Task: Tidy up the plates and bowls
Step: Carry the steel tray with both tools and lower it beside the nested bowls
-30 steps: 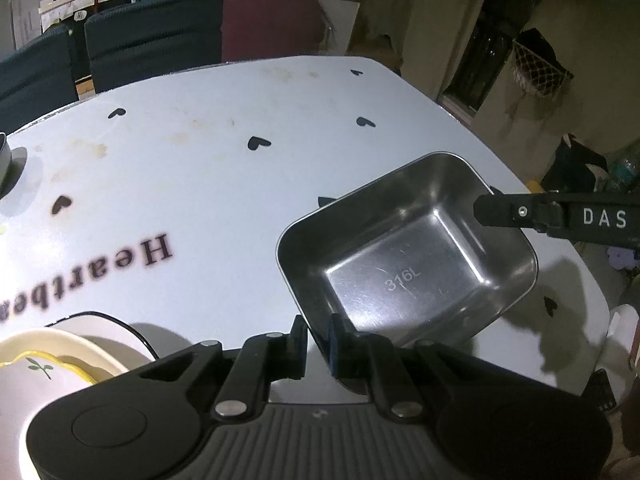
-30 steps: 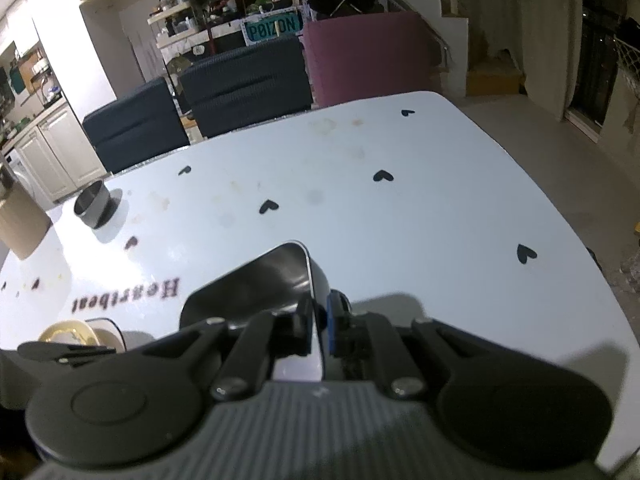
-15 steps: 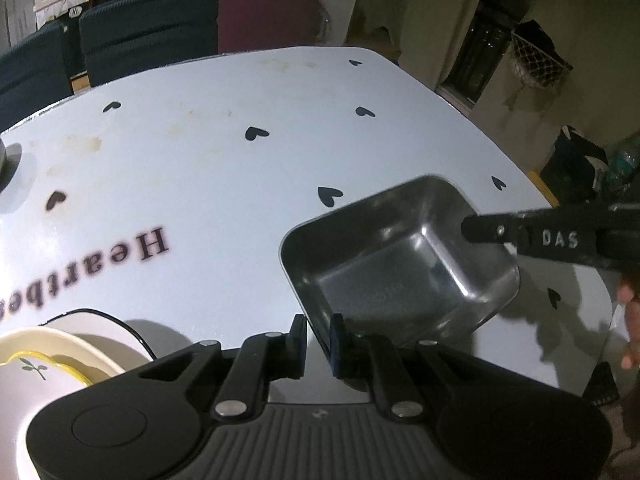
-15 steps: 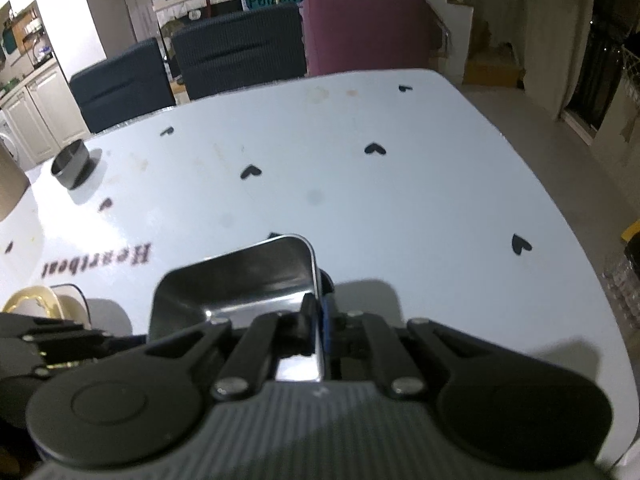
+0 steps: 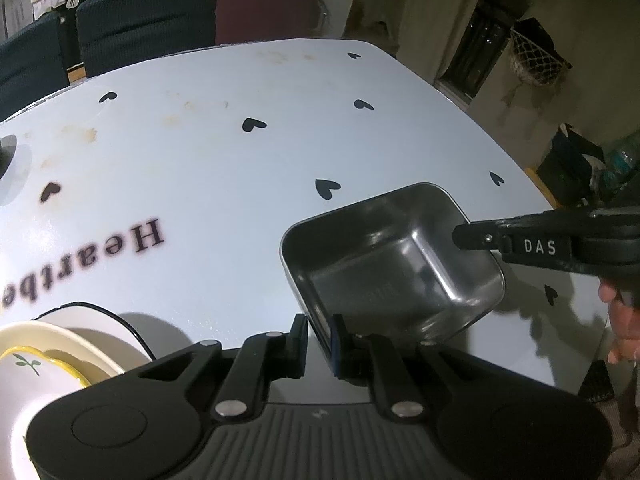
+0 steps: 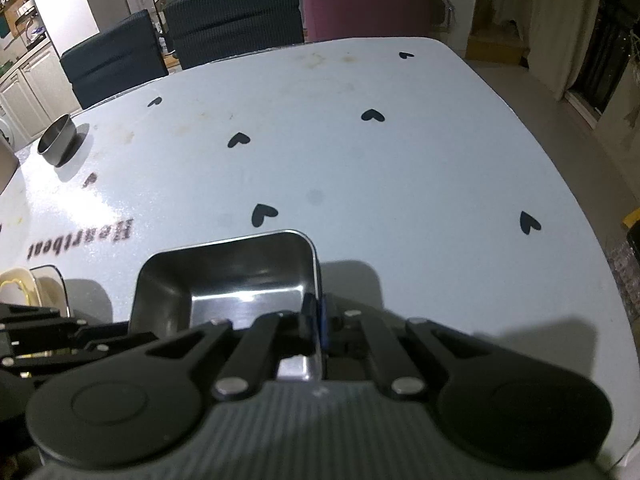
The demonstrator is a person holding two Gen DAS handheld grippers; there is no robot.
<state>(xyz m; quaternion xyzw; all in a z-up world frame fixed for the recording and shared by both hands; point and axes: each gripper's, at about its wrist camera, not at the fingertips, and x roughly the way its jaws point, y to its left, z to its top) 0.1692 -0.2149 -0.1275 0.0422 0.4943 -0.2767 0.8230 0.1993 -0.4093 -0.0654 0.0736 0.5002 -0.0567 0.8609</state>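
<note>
Right tongs (image 6: 316, 320) clamped on tray (image 5: 384, 256) rim, left tongs (image 5: 320, 340) apparently too; stacking beside plates (image 5: 60, 356) pending.

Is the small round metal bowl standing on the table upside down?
No, the round metal bowl stands upright, its open mouth facing up.

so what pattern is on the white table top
Small black hearts scattered over the table top, plus the word Heartbeat; clearest in the right wrist view.

Rectangular steel tray (image 5: 384, 264) tilted, above table edge.
</note>
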